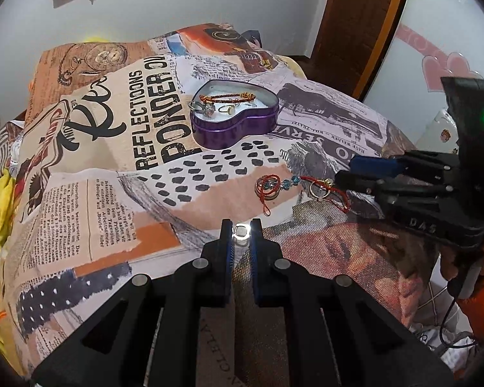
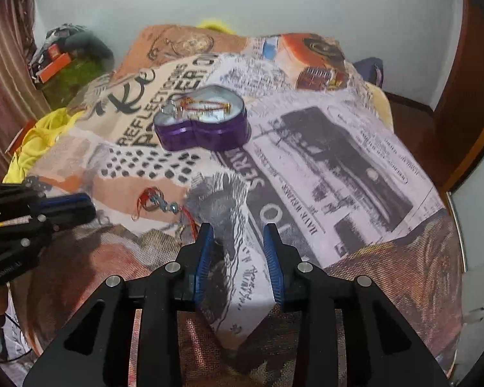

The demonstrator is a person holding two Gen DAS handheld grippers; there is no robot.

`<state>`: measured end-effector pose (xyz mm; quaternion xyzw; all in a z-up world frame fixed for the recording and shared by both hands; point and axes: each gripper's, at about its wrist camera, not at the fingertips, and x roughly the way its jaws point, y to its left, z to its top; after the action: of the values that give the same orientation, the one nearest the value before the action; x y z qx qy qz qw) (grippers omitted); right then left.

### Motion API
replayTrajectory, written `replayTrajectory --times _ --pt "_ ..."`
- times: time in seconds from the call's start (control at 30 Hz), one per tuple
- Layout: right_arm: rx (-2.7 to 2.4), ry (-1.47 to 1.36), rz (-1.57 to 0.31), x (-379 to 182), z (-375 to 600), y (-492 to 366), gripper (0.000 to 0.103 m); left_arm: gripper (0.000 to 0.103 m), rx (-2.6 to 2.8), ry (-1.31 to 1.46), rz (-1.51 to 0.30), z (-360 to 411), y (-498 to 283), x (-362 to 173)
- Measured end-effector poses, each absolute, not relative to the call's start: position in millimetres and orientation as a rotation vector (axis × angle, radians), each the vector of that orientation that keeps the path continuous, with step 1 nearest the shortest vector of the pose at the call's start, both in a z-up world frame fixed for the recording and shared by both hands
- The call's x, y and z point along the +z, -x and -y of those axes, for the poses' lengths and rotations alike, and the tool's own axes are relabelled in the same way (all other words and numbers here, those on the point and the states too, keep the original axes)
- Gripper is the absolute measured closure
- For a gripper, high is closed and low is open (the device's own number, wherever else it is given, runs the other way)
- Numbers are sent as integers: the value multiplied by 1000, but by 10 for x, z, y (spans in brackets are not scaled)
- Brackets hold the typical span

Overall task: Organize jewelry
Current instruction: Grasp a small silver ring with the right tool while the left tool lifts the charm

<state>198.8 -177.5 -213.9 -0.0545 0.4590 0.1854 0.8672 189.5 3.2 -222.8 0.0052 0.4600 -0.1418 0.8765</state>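
A purple heart-shaped tin (image 1: 238, 122) stands open on the printed bedspread (image 1: 113, 213), with a red-and-gold cord bracelet (image 1: 229, 97) and rings inside; it also shows in the right wrist view (image 2: 206, 132). My left gripper (image 1: 241, 230) is shut on a small shiny ring (image 1: 241, 231) just above the cloth. A red cord bracelet with blue beads (image 1: 274, 187) and a gold ring (image 1: 317, 190) lie to its right; the bracelet also shows in the right wrist view (image 2: 155, 204). My right gripper (image 2: 238, 235) is open and empty, its tips beside the cord's end.
Yellow cloth (image 2: 35, 142) lies at the bed's left edge. A wooden door (image 1: 361, 22) and a white panel with pink hearts (image 1: 435, 64) stand to the right. Boxes and clutter (image 2: 58, 61) sit on the floor at far left.
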Motion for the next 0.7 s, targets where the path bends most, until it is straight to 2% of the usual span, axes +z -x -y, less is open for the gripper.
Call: replayTrajectory --times 0.3,0.37,0.43,0.7 --pt "446 150 -951 -2172 1580 -1937 74 94 -287 -8 -961 -48 -1880 -2227" --pt "445 163 -946 -2191 1550 -1935 77 94 -282 -6 -961 -66 -1882 -2224" --pt "443 165 -948 -2210 1546 -1944 92 94 -279 -3 -960 -79 -1882 -2219" --pt "438 171 -925 -2177 1567 -1911 94 94 -269 4 -937 -93 -1881 -2125"
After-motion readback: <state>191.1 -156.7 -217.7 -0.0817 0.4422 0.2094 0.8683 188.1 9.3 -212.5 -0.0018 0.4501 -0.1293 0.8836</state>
